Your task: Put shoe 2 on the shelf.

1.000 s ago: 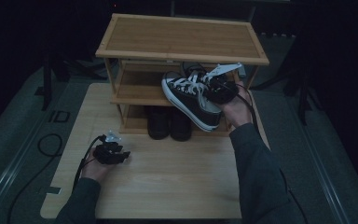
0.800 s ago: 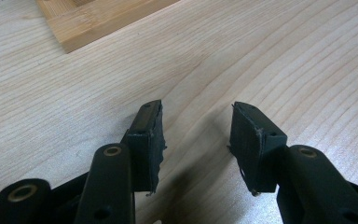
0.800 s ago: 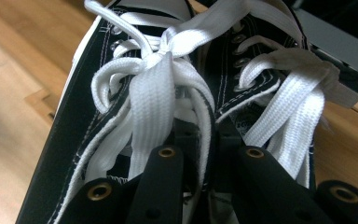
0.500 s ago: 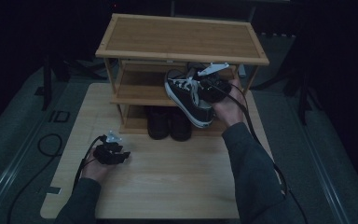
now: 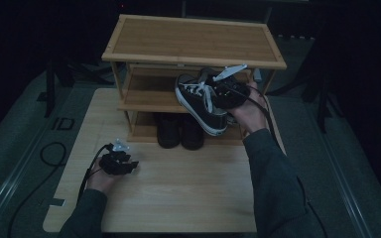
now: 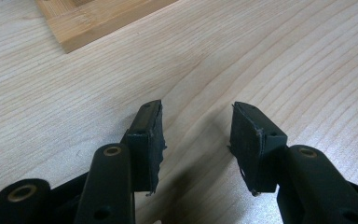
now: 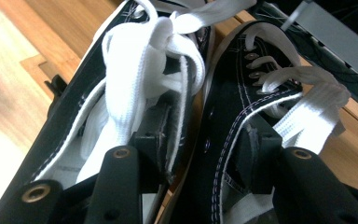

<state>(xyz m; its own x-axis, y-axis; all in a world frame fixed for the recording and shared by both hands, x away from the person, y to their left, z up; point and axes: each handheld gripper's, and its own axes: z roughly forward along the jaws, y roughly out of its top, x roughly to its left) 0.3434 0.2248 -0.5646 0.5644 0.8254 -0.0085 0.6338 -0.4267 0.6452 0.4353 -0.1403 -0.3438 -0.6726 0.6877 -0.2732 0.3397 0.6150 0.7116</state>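
We see the right gripper (image 5: 228,91) in the upper middle of the high view, clenched on a pair of sneakers (image 5: 201,101) and holding them at the front of the rack (image 5: 193,42), level with its middle shelf. The right gripper view shows what that view cannot: one jaw sits inside the left shoe (image 7: 116,107), the other presses on the outside of the right shoe (image 7: 256,102), so both collars are pinched together between the pads.

The risk, we judge, lies in that double pinch. Soft canvas and loose laces (image 7: 154,51) give little to bite on; if the hand tilts while pushing in, one shoe could slide out and drop onto the black shoes (image 5: 178,131) on the bottom shelf. The toes hang forward and low in the high view, so they might also catch the shelf edge.

The left gripper (image 5: 119,162) rests at lower left on the table (image 5: 188,193). Its own view shows its jaws parted over bare wood, holding nothing, with a corner of the rack's foot (image 6: 98,21) at upper left.
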